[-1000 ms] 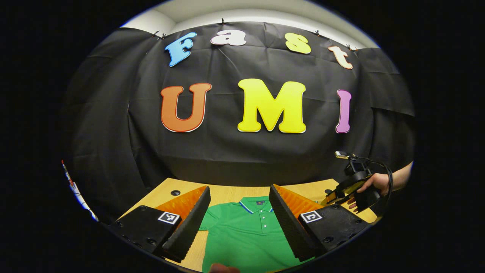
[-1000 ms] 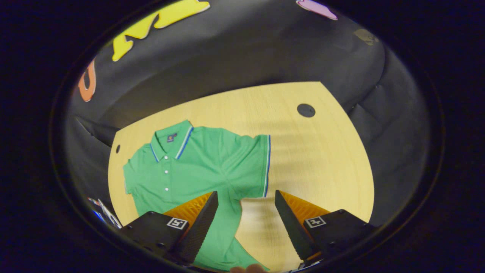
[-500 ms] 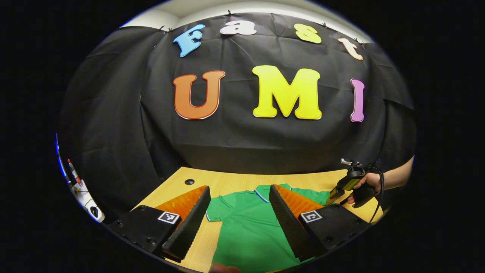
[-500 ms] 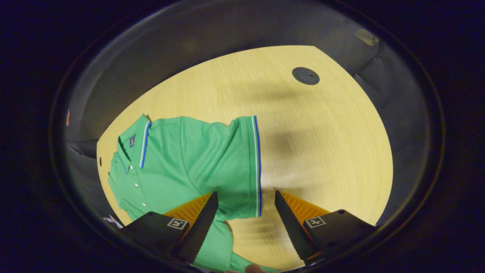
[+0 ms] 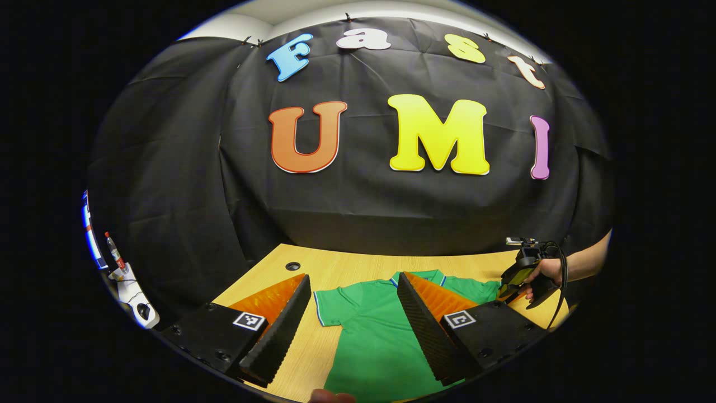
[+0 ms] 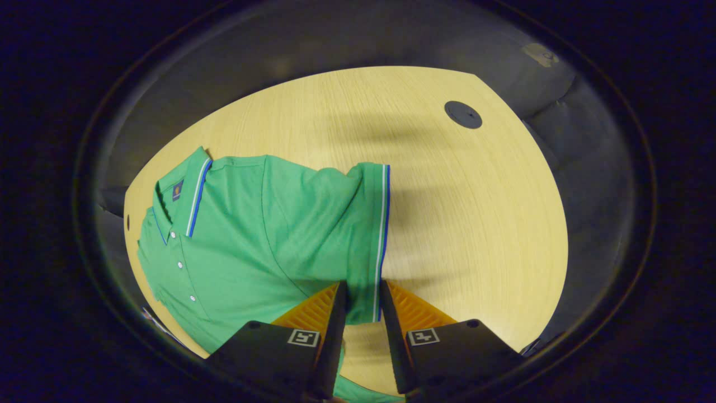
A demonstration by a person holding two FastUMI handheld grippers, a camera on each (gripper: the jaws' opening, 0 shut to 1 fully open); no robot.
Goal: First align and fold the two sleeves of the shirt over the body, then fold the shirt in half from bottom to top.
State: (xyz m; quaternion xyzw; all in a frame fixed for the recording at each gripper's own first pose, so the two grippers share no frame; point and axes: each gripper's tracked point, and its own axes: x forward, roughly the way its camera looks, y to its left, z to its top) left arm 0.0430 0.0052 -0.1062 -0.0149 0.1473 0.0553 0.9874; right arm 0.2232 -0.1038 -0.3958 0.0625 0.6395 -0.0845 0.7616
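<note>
On the desk [image 6: 458, 224] the green shirt [image 6: 263, 235] lies flat, collar far. Right claw [image 6: 361, 305] narrowed around the striped sleeve cuff [image 6: 380, 235], contact not certain. Left claw [image 5: 352, 319] spread wide, hovering above the body. Fabric looks thin, limp: pinch at hem, lift low.

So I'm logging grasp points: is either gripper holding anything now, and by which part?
The right gripper is closing on the green shirt at its striped sleeve cuff; whether both fingers press cannot be told. The left gripper is open, holding nothing.
</note>
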